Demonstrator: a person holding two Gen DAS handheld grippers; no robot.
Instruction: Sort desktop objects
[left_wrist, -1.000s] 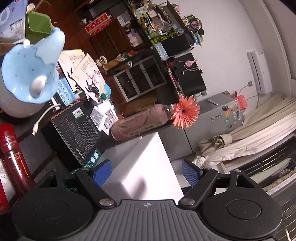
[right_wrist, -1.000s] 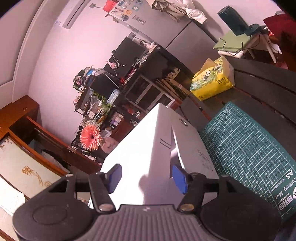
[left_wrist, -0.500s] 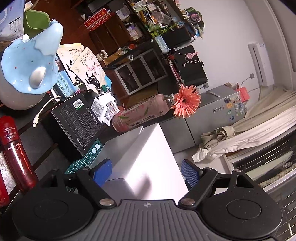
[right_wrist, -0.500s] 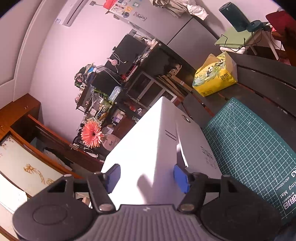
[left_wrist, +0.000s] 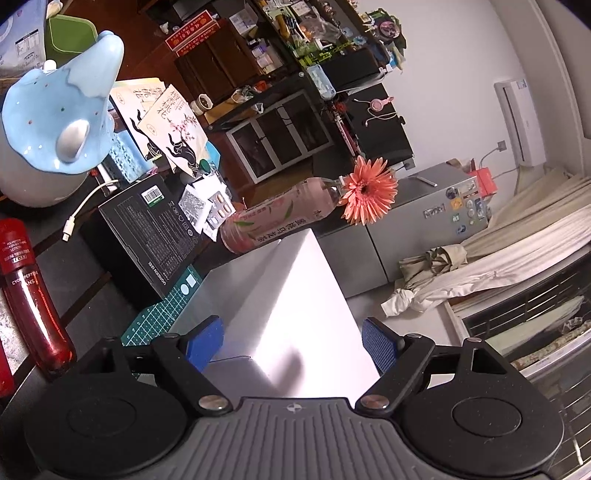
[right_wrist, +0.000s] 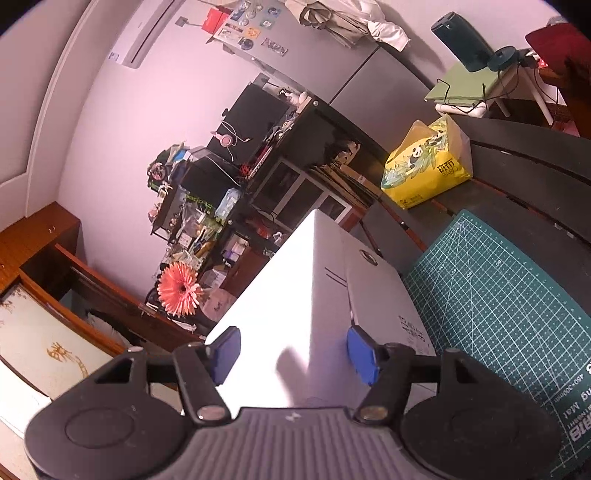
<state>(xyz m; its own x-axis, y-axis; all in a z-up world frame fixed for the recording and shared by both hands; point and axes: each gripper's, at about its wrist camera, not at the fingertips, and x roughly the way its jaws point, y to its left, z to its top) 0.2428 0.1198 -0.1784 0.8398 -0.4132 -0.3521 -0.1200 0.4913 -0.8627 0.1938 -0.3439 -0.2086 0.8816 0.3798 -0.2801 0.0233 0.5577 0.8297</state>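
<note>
Both grippers straddle the same white box (left_wrist: 291, 306), one from each end. Left gripper (left_wrist: 293, 341): jaws spread wide, blue pads (left_wrist: 205, 343) either side of the box end, right pad clear of the surface; can't tell if the left pad touches. Right gripper (right_wrist: 295, 350): jaws wide too, pads flank the box (right_wrist: 314, 306) — contact not resolvable, so no confirmed grip on either side. Box sits on the green cutting mat (right_wrist: 498, 306), which lies on the dark desk (right_wrist: 524, 177). Left view: black carton (left_wrist: 147, 236) just beside the box's far corner, pink drink bottle (left_wrist: 280, 218) holding an orange gerbera (left_wrist: 369, 195) behind it, red lotion bottle (left_wrist: 33, 295) at left edge, blue-and-white ceramic figure (left_wrist: 55, 122) further back. Right view: yellow tissue pack (right_wrist: 428, 166) on the desk — well apart from the box.
</note>
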